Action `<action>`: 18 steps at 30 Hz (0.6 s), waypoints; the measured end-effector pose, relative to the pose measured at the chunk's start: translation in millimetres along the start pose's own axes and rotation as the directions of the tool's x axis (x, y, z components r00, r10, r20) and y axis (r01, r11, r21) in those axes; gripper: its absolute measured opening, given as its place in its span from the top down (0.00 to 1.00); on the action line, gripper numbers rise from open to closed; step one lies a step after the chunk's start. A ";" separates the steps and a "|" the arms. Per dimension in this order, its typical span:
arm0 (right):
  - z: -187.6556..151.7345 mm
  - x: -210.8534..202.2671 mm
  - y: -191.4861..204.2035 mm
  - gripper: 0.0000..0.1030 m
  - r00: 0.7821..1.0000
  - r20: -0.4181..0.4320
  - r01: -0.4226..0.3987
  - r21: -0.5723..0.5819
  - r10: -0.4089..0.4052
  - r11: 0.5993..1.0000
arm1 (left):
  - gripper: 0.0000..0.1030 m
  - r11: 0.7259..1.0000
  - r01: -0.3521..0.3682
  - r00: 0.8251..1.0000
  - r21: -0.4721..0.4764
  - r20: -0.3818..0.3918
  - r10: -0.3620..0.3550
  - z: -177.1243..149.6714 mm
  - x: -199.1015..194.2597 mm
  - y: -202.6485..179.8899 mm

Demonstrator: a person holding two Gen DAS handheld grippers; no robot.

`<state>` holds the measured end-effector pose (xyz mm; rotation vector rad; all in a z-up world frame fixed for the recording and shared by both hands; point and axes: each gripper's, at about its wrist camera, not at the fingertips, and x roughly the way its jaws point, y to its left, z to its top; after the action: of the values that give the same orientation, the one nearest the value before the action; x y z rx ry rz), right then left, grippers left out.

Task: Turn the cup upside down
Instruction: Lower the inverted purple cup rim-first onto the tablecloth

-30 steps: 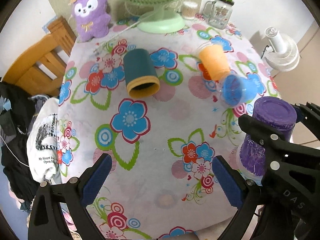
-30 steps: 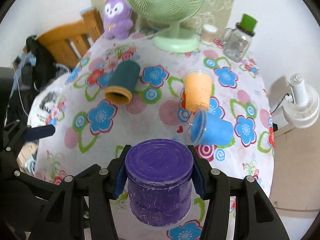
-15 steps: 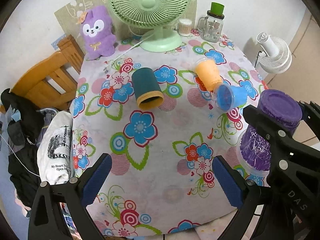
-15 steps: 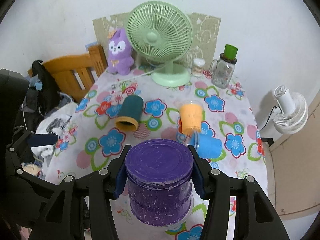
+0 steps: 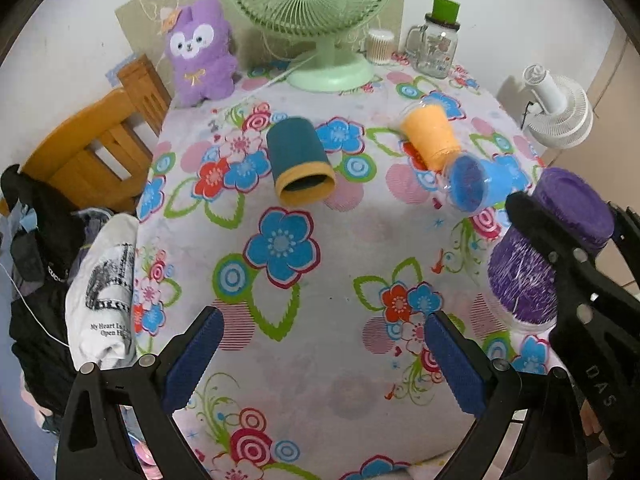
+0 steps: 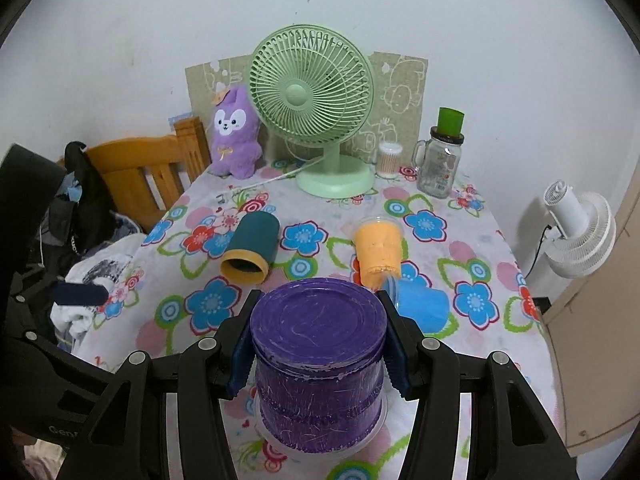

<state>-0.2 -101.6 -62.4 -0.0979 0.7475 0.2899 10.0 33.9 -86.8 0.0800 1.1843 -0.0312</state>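
Note:
My right gripper (image 6: 318,354) is shut on a purple cup (image 6: 318,364), held base up with its rim down near the flowered tablecloth (image 6: 460,248). The same cup (image 5: 540,264) shows at the right of the left wrist view, between the right gripper's black fingers (image 5: 560,264). My left gripper (image 5: 320,356) is open and empty above the table's near edge. A dark teal cup (image 5: 298,160) with a yellow rim lies on its side. An orange cup (image 5: 432,136) and a blue cup (image 5: 476,180) lie on their sides touching each other.
A green desk fan (image 6: 316,108), a purple plush toy (image 6: 234,136), a glass jar with a green lid (image 6: 440,160) and a small white container (image 6: 388,160) stand at the back. A wooden chair (image 5: 96,144) with clothes is left; a white fan (image 6: 576,232) is right.
Both cameras have pulled back and tilted up, so more of the wall and the table's far end shows. The right gripper keeps its hold on the purple cup. The other cups have not moved.

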 end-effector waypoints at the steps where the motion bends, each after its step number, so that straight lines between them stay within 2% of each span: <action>1: -3.4 3.8 0.0 0.44 1.000 0.013 0.004 -0.002 -0.004 1.000 | 0.02 1.000 -0.001 1.000 0.000 0.001 0.001 -1.6 4.0 -0.5; 5: -18.2 26.2 -2.0 0.44 0.998 0.051 0.031 0.021 -0.032 0.999 | 0.02 1.000 -0.004 1.000 -0.004 -0.006 0.004 -6.2 28.0 0.4; 15: -46.8 70.1 -6.7 0.44 0.994 0.073 0.080 0.040 -0.083 0.996 | 0.02 1.000 0.028 1.000 0.008 -0.003 -0.028 -3.7 78.6 -5.1; 18: -51.0 80.5 -8.3 0.44 0.993 0.081 0.086 0.048 -0.090 0.995 | 0.02 1.000 0.018 1.000 0.020 0.001 -0.018 -2.3 88.7 -6.9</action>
<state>24.9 -101.1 -154.7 -0.0762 0.6651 0.1924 40.8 28.8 -170.1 0.0868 1.1834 -0.0592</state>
